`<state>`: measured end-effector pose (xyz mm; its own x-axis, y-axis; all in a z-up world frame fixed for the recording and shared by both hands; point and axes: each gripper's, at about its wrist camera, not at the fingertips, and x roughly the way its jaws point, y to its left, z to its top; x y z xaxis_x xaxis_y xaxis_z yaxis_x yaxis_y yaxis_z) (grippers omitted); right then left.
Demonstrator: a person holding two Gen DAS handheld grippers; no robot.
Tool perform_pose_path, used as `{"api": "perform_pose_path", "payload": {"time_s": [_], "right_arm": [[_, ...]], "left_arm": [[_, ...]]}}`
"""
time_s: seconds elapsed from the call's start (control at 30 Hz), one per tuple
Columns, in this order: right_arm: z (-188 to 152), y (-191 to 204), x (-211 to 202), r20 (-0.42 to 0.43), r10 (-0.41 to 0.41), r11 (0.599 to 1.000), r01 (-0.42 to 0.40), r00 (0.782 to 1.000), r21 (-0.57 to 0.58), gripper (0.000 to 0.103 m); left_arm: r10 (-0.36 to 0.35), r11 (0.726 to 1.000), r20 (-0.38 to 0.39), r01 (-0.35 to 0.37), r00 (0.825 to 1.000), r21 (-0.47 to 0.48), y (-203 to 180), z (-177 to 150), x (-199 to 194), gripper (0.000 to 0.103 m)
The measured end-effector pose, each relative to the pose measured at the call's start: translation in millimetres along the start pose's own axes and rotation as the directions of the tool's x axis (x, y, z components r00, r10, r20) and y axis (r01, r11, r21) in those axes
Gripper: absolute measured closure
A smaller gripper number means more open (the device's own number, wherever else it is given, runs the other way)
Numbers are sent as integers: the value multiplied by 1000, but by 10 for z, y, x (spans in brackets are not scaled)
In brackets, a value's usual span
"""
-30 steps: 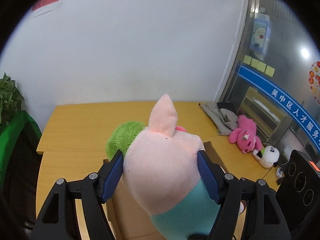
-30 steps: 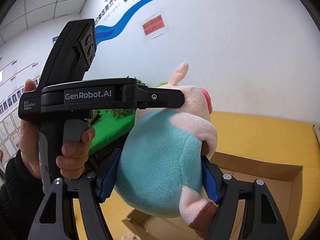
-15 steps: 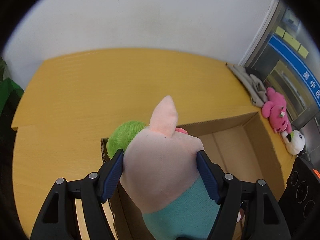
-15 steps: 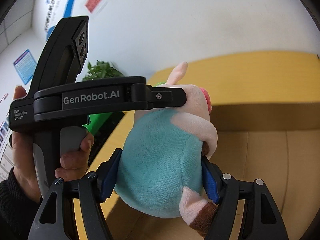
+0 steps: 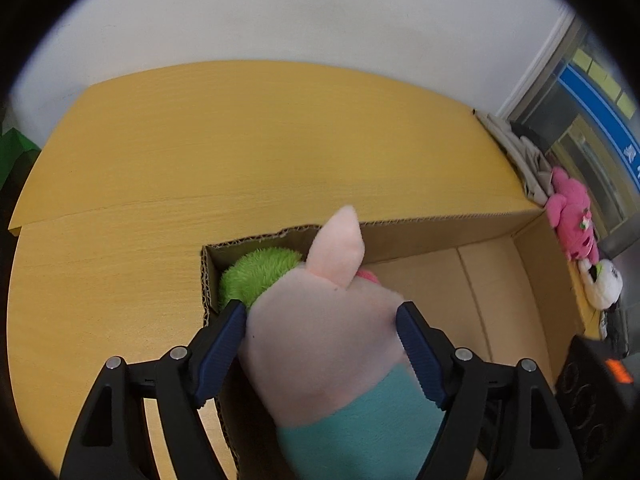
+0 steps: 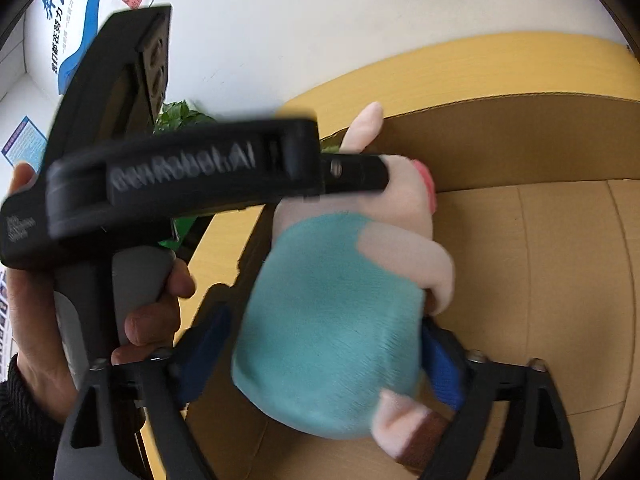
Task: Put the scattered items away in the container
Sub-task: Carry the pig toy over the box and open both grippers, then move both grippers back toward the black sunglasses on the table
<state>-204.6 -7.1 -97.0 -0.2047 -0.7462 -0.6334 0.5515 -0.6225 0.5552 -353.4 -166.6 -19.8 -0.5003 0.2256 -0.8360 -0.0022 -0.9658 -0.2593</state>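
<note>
left tongs (image 5: 320,344) grip plush pig (image 5: 320,344) | right tongs (image 6: 320,364) grip pig, blurred

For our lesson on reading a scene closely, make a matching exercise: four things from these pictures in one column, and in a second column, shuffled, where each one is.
Things
1. pig plush
2. cardboard box
3. pink plush
4. white plush

Places
A. on the table, beyond the box's right wall, nearer the wall
B. squeezed between the pads of both hand-held grippers, left and right
C. open on the table, under the held toy
D. on the table right of the box, beside the pink toy on its near side

Pairs: 1-B, 2-C, 3-A, 4-D
</note>
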Motion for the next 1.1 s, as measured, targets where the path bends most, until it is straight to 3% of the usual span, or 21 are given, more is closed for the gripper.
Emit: {"api": "perform_pose_path", "payload": {"time_s": [0.07,0.17,0.27,0.33,0.43,0.5,0.53,0.6,0.7,0.9,1.1], "right_arm": [[-34,21,-34,-18,16,1000,-16,1000,-8,5],[-88,74,-199,-46,23,999,-25,999,-41,4],[-141,104,-559,-20,8,997,-9,1000,-77,0],[-74,149,-878,22,6,995,-4,1000,-102,0],[514,335,-1060,102,30,994,-19,994,-108,0],[592,669,-1065,139,63,994,-50,988,-99,0],[504,703,-1275,157,89,992,-75,984,-97,0],[315,933,-1339,175,119,990,-102,977,-99,0],[-175,575,-2006,184,155,985,-137,971,-105,0],[-727,460,-2048,135,129,981,-107,983,-159,0],[-1155,314,-2190,93,93,977,-73,991,-199,0]], "left_arm": [[-19,1000,54,19,998,1,-43,22,-254,27],[18,999,137,-22,990,26,-136,-32,-745,27],[13,999,221,-25,975,48,-237,-225,-1265,25],[20,997,273,-38,962,62,-359,-467,-1654,25],[52,996,346,-72,937,46,-495,-911,-2110,25],[41,999,371,-50,928,14,-549,-1238,-2295,24],[38,999,380,-42,924,0,-575,-1386,-2351,24],[52,999,382,-44,923,-29,-639,-1728,-2409,24],[67,997,364,-50,929,-54,-768,-2192,-2322,24],[50,995,298,-23,953,-93,-1021,-2894,-1972,24],[30,993,255,1,967,-119,-1141,-3211,-1759,24]]}}
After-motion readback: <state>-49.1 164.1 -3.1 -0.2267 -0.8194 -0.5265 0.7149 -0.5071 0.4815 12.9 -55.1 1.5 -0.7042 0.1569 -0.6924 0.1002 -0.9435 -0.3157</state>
